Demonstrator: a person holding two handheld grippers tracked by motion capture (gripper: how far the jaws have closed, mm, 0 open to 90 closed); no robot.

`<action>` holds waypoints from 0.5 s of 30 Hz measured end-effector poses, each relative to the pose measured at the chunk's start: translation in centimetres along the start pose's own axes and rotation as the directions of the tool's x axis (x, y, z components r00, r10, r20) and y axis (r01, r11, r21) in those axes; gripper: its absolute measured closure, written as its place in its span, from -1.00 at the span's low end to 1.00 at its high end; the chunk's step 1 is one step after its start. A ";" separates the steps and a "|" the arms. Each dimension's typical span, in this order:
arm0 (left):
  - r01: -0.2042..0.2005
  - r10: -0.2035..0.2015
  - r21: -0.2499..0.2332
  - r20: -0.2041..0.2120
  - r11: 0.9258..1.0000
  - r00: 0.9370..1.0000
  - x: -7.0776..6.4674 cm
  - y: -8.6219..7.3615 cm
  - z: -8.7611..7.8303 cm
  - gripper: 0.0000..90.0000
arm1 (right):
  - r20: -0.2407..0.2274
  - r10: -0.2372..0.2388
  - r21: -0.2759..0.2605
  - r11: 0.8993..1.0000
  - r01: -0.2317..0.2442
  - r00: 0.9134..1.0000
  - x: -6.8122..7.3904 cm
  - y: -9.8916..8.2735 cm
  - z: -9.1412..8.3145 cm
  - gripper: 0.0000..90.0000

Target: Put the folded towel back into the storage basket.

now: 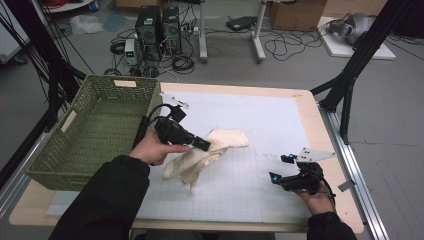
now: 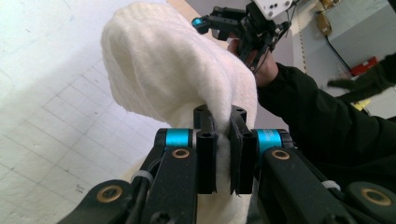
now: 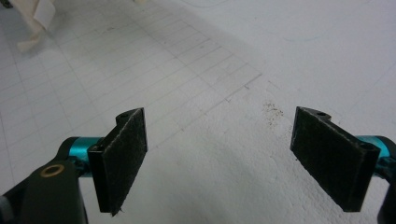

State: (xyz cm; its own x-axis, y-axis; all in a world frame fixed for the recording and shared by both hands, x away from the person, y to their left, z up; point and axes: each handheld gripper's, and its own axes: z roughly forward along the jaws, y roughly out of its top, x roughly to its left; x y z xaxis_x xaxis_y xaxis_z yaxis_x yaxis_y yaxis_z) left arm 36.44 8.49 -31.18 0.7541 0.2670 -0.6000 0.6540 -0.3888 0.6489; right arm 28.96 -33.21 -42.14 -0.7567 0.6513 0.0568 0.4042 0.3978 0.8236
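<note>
A cream towel lies bunched on the white gridded mat, one end lifted off it. My left gripper is shut on a fold of that towel; in the left gripper view the cloth rises from between the two black jaws of the gripper. My right gripper hovers low over the mat's right side, apart from the towel, jaws wide. In the right gripper view its pads stand far apart over bare mat, the gripper holding nothing. A corner of the towel shows at the top left there.
A green woven basket stands at the table's left edge, close to my left hand. The wooden table border runs along the right. Beyond the table lie cables, computer towers and black frame legs.
</note>
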 end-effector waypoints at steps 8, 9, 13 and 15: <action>0.026 -0.028 -0.067 -0.028 0.997 0.999 -0.2 -0.2 -2.7 0.85 | 0.000 -0.002 0.008 1.000 0.002 1.000 0.0 0.0 0.2 -0.60; 0.024 -0.026 -0.072 -0.026 0.997 0.999 -0.2 -0.3 -3.0 0.84 | 0.000 -0.004 0.009 1.000 0.004 1.000 -0.1 0.0 0.3 -0.60; 0.037 -0.039 -0.097 -0.024 0.995 0.999 -0.2 -0.5 -3.9 0.84 | -0.002 -0.005 0.010 1.000 0.005 1.000 0.0 0.1 0.5 -0.60; 0.047 -0.050 -0.112 -0.030 0.993 0.998 -0.2 -0.5 -4.4 0.84 | -0.002 -0.007 0.009 1.000 0.007 1.000 0.0 0.1 0.5 -0.60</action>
State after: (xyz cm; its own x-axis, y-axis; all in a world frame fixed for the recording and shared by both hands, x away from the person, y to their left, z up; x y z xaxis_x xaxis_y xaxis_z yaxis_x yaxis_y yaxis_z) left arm 36.20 12.48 -29.36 0.7216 0.3125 -0.6177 0.6911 -0.2743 0.6686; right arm 29.29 -32.83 -42.38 -0.7603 0.6475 0.0517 0.4034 0.4082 0.8189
